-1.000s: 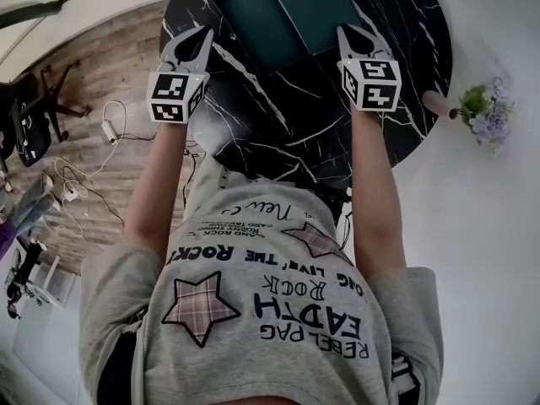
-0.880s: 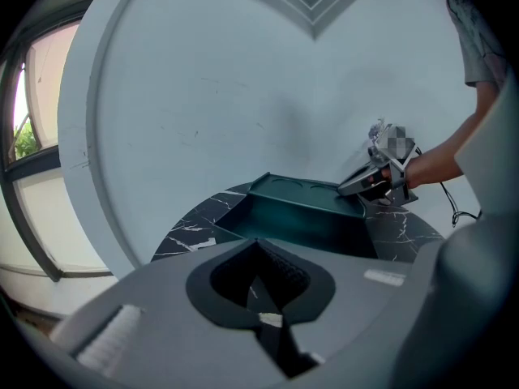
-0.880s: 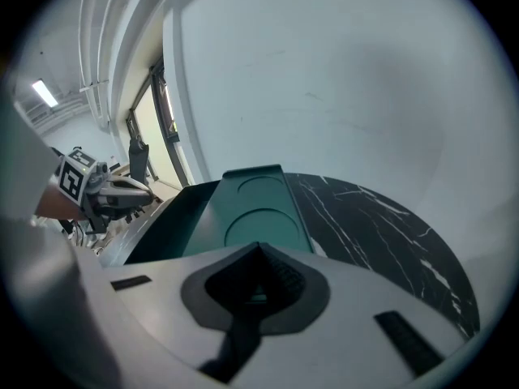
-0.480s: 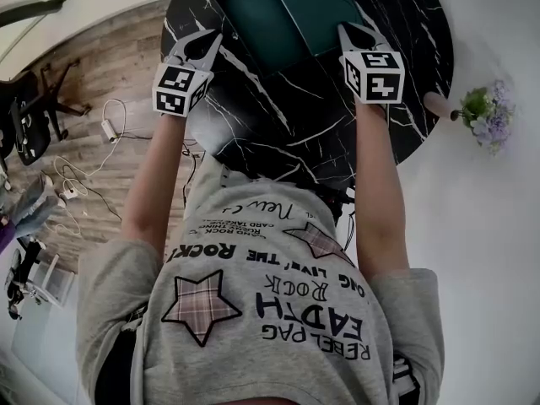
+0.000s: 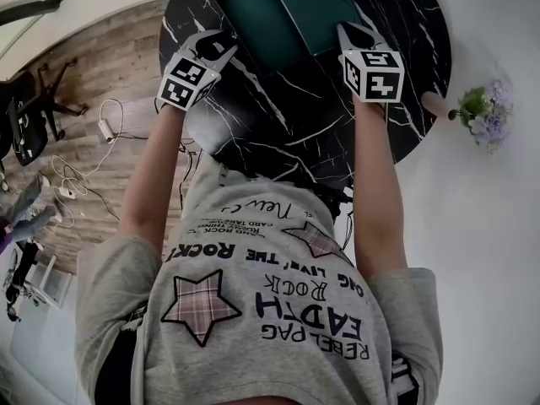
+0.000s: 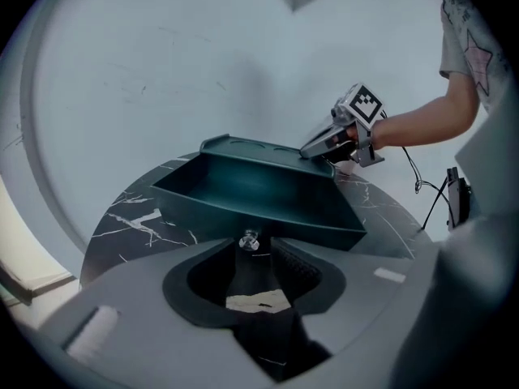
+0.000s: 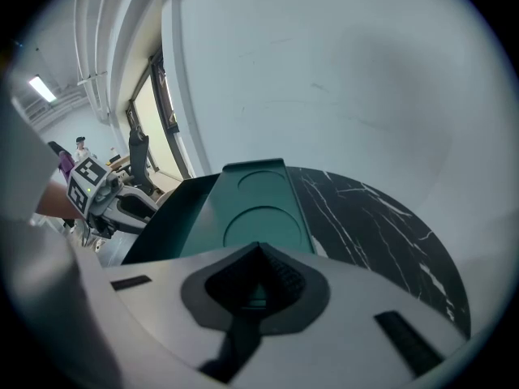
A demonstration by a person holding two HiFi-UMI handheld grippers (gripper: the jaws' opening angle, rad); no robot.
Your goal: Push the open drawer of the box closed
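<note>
Dark green rectangular box (image 7: 261,197) sits far on the round black marble tabletop (image 5: 337,121). Its drawer (image 6: 243,189) stands fully out to the left, not yet pushed.

Left hand-held gripper (image 5: 219,47): jaws have just been opening and stand apart. The drawer's small silver knob (image 6: 249,239) is at their tips, unclamped.

Right hand-held gripper (image 5: 353,34): jaws together, tips on the box's near right corner, apparently bracing it.

Judgement: the whole push remains.

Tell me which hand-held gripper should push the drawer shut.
Left. The left hand-held gripper faces the drawer front, jaws just opened, knob at their tips, ungripped. The right hand-held gripper rests on the box.
</note>
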